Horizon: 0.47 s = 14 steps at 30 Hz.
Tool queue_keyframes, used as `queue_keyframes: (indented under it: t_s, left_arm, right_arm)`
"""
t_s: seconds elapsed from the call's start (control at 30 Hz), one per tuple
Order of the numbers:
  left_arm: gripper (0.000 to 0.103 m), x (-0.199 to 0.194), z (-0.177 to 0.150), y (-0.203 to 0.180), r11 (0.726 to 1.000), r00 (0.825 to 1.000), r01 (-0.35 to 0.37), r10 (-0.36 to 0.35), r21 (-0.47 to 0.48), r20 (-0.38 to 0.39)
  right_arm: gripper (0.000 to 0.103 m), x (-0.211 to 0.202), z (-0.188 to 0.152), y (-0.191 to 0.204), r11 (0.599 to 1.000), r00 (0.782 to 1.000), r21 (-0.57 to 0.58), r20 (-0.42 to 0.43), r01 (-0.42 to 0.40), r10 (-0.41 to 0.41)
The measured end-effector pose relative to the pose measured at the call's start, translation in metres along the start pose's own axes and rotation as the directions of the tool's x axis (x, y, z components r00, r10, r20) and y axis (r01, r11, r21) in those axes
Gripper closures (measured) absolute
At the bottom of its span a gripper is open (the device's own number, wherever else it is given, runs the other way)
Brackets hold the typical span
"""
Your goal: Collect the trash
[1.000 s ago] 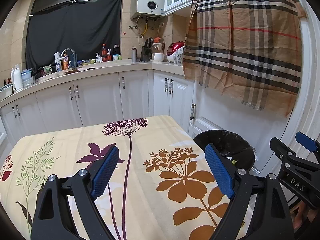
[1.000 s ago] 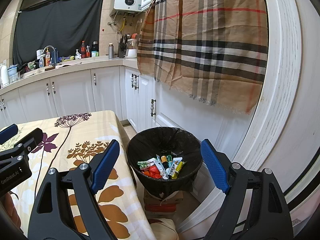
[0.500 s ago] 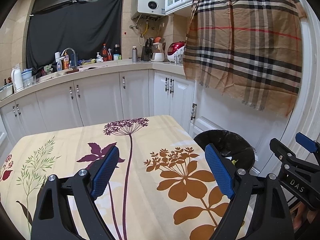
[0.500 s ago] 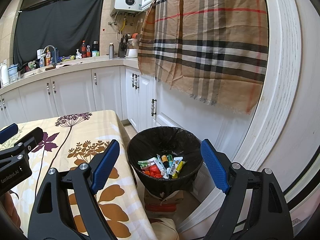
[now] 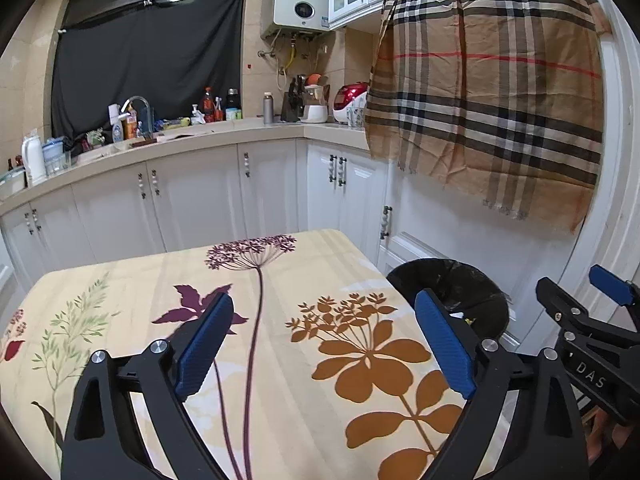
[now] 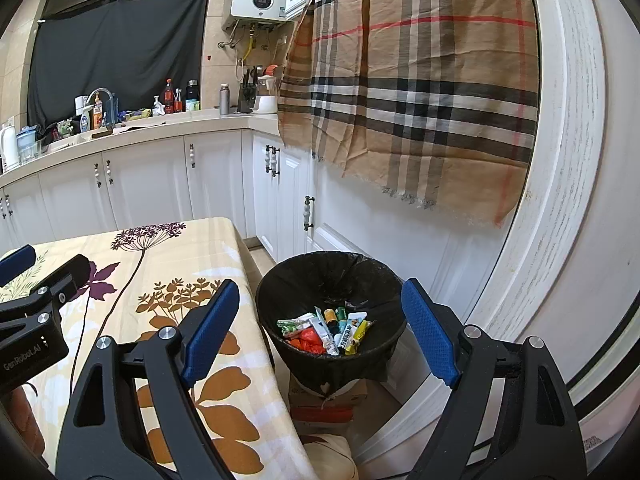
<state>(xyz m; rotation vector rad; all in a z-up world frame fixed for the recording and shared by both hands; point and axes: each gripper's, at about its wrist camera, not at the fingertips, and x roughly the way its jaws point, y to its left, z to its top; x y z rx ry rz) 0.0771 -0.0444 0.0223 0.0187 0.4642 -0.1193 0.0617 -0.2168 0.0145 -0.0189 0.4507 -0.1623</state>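
— Left wrist view first: our left gripper (image 5: 324, 344) hangs over the cream floral-print tablecloth (image 5: 280, 344). Its blue-padded jaws have just been opening wider; nothing between them.

— Agreed. From the right wrist view, our right gripper (image 6: 320, 336) has its jaws apart too, gripping nothing, and frames the round black-lined trash bin (image 6: 280, 280).

— Where do we place the trash?

— Colourful wrappers and small tubes (image 6: 326, 330) lie heaped at the bin's bottom. We note the bin stands on the floor just beside the table's edge, in front of white cabinet doors (image 6: 288, 200).

— Above it?

— Tan plaid cloth (image 6: 412, 92) draped down.
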Motion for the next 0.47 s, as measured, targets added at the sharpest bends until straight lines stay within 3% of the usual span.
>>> queue_keyframes:
  t_s: [0.33,0.47]
  left_arm:
    - [0.013,0.0031,0.0001,-0.0013,0.999,0.999,0.034,-0.034,-0.007,-0.017]
    - [0.013,0.0033,-0.0017,-0.0020,1.000,1.000,0.016,-0.016,0.002,-0.010]
  right_arm:
    - [0.022,-0.0002,-0.0001,0.0003,1.000,1.000,0.000,-0.001,-0.001,0.001]
    - [0.022,-0.0007,-0.0012,0.0016,1.000,1.000,-0.002,0.000,-0.002,0.002]
